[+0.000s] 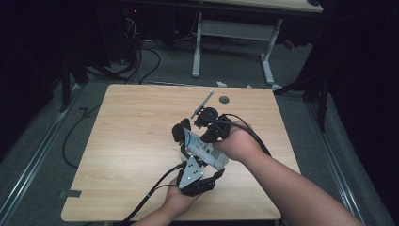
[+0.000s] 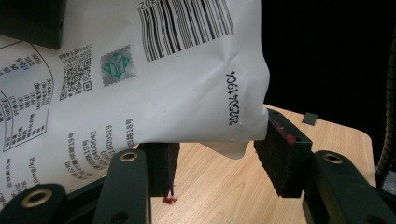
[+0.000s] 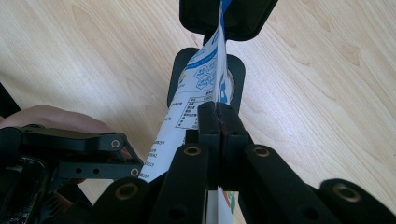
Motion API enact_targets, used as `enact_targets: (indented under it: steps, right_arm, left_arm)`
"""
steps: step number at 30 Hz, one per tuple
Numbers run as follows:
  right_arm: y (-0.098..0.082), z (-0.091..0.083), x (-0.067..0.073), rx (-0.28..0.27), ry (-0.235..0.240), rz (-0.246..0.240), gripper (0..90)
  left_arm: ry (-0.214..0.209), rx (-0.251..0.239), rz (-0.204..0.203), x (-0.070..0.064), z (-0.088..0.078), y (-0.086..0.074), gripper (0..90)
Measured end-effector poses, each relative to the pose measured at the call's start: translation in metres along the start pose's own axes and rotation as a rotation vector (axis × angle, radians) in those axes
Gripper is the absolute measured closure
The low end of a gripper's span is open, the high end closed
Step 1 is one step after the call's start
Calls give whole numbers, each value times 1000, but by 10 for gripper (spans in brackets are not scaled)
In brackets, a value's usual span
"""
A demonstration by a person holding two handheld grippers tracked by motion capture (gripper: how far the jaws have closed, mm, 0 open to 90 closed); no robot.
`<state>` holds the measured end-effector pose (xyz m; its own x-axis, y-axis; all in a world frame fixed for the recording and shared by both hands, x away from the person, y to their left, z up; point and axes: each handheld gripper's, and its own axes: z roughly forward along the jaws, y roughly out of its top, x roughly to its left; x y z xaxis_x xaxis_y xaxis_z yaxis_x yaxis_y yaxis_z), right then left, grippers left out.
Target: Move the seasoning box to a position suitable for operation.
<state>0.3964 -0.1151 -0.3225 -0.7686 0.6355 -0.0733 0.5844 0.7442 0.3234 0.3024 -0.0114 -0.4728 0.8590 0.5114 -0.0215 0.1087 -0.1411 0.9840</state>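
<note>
A white printed pouch (image 1: pixel 200 148) with a barcode hangs just above the wooden table (image 1: pixel 131 141) between both grippers. My right gripper (image 1: pixel 202 137) is shut on its thin edge, and in the right gripper view the pads (image 3: pixel 218 109) pinch the pouch (image 3: pixel 205 70) edge-on. The pouch's far end runs into a black clip-like object (image 3: pixel 229 18) that stands on the table (image 1: pixel 181 132). My left gripper (image 1: pixel 200 165) points up from the near edge. In the left gripper view its jaws (image 2: pixel 219 158) stand apart with the pouch's lower corner (image 2: pixel 177 84) between them. The corner's edge meets one pad (image 2: pixel 280 144).
A round cable hole (image 1: pixel 224 99) lies near the table's far edge. A small red mark (image 2: pixel 169 199) is on the wood under the left jaws. A white desk frame (image 1: pixel 235 33) and cables stand on the floor beyond. Both forearms cross the near right of the table.
</note>
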Motion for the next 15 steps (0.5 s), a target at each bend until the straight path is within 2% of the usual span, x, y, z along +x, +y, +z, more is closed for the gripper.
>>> enact_targets:
  steps: [15]
  right_arm:
    - [2, 2, 0, -1, 2, 2, 900]
  left_arm:
    - [1, -1, -3, 1, 0, 0, 510]
